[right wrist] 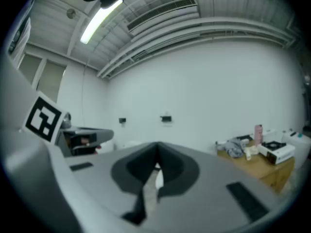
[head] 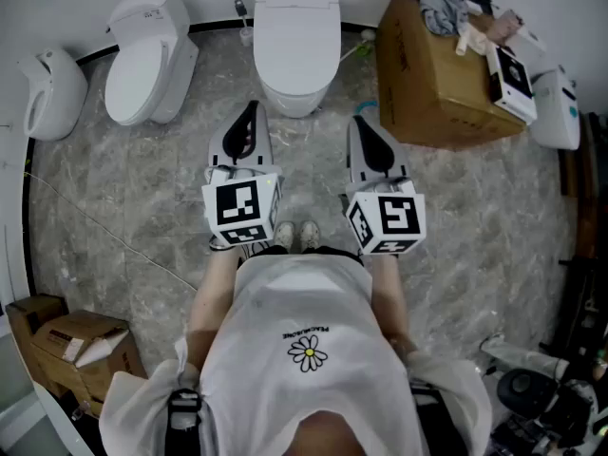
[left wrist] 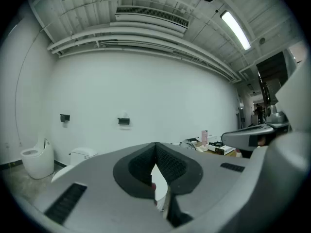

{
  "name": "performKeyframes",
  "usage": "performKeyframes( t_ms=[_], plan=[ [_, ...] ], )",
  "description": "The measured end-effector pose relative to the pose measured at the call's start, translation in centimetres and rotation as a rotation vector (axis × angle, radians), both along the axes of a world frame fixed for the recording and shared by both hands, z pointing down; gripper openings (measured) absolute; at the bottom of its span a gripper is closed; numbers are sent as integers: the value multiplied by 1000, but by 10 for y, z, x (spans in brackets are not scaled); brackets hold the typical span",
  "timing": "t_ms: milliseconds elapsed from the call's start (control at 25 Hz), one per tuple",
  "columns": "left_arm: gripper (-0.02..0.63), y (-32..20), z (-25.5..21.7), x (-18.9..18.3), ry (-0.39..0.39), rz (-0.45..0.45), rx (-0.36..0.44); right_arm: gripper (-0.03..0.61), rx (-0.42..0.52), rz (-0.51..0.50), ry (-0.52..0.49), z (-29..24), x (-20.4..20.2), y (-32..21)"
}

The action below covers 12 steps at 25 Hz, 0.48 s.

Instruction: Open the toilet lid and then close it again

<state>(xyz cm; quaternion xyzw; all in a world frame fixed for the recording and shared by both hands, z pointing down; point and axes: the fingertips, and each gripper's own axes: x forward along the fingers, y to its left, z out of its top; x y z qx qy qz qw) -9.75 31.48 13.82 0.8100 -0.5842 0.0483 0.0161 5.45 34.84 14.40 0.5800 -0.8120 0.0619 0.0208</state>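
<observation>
Plainly, the toilet (head: pixel 294 88) stands at twelve o'clock from the person (head: pixel 304 340), against the wall at the top of the head view, and its toilet lid (head: pixel 296 27) lies flat down, closed. Both tools hang level over the marbled floor (head: pixel 133 207), short of the bowl and touching nothing. The left tool (head: pixel 252 108) points toward the toilet's eleven o'clock side, the right tool (head: pixel 359 122) toward its one o'clock side, with the person's shoes (head: pixel 296 235) between and below them. In the left gripper view the dark pads meet at their tips, clenched on nothing; the right gripper view shows the same, pads pressed together and empty. A second toilet (head: pixel 147 57), also with its lid down, sits at ten o'clock, and a white fixture (head: pixel 52 91) stands farther out at nine o'clock. At two o'clock is a cardboard box (head: pixel 432 84) with cloth and small packages heaped on its top. Smaller cartons (head: pixel 71 345) lie at seven o'clock.
</observation>
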Motion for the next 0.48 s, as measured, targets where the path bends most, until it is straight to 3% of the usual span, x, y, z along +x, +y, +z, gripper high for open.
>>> performKeyframes(
  t_ms=[480],
  plan=[
    [20,-3,-1,22,28,5,33,28,-1,-19,17,8,25,-5]
  ],
)
